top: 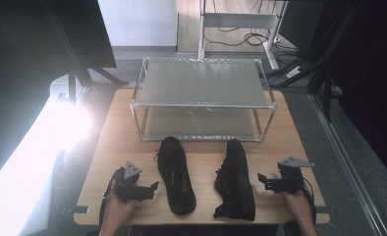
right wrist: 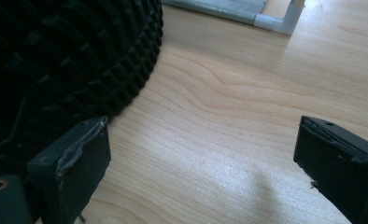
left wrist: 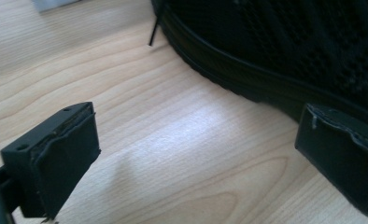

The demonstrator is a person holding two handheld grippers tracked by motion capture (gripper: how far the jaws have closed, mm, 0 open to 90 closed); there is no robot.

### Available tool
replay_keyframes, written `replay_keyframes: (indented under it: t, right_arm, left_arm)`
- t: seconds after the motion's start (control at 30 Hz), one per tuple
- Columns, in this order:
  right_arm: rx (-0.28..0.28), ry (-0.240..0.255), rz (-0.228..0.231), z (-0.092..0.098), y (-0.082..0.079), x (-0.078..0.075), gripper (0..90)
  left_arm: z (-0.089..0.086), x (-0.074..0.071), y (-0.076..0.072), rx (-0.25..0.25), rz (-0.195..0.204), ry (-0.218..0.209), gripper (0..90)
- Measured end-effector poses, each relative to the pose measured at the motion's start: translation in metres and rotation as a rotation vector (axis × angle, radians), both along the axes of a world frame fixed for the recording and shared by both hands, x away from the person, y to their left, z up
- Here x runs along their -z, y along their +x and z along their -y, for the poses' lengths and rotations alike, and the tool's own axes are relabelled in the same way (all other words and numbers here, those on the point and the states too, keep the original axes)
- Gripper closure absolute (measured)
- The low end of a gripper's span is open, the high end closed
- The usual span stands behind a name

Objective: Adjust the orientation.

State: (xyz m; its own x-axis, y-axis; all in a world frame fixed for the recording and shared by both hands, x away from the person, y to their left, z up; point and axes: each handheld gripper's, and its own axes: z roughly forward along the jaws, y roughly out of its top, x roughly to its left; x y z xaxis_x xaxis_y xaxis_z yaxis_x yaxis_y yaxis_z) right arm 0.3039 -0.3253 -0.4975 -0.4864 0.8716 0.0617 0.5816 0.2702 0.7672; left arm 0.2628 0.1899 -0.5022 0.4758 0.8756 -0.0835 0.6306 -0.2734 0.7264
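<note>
Hands come in at the near edge of the wooden worktop (top: 108,147), each holding a black gripper low over the wood. The left gripper (top: 145,191) sits near the front left corner, its jaws spread wide with nothing between them; in the left gripper view its fingertips (left wrist: 60,158) frame bare wood, and the rubber edge of the left shoe (left wrist: 275,56) runs just beyond the far jaw. The right gripper (top: 266,183) rests near the front right corner, jaws likewise spread and empty; in the right gripper view the ridged sole of the right shoe (right wrist: 65,60) fills the left side, close beside one jaw. Between the two grippers lie two black shoes, side by side but apart. The left shoe (top: 176,174) lies with its flat dark underside up, toe toward the person. The right shoe (top: 235,179) lies tipped on its side, laces toward the left shoe. Farther back, in the middle of the worktop, stands a two-level metal rack (top: 201,81) with pale frosted shelves, both bare. Beyond the worktop are grey floor, cables and a white frame.
</note>
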Motion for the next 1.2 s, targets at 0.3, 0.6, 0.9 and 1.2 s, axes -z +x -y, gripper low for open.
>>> replay_keyframes:
  t: [0.3,0.6,0.9,1.2]
  right_arm:
    - [-0.018,0.027,0.004,0.001,0.001,-0.012,0.0]
    - [-0.028,0.047,0.047,-0.003,-0.001,-0.038,0.0]
    - [-0.104,0.038,0.087,-0.030,-0.005,-0.056,0.0]
    - [-0.153,0.004,0.056,-0.054,-0.007,-0.054,0.0]
  left_arm:
    - [-0.007,0.001,0.002,-0.016,0.014,-0.041,2.1]
    - [0.002,0.003,0.001,0.049,0.044,0.009,1.4]
    - [0.000,0.003,0.002,0.030,0.038,0.017,0.0]
    - [0.001,0.003,0.003,0.024,0.014,0.029,0.0]
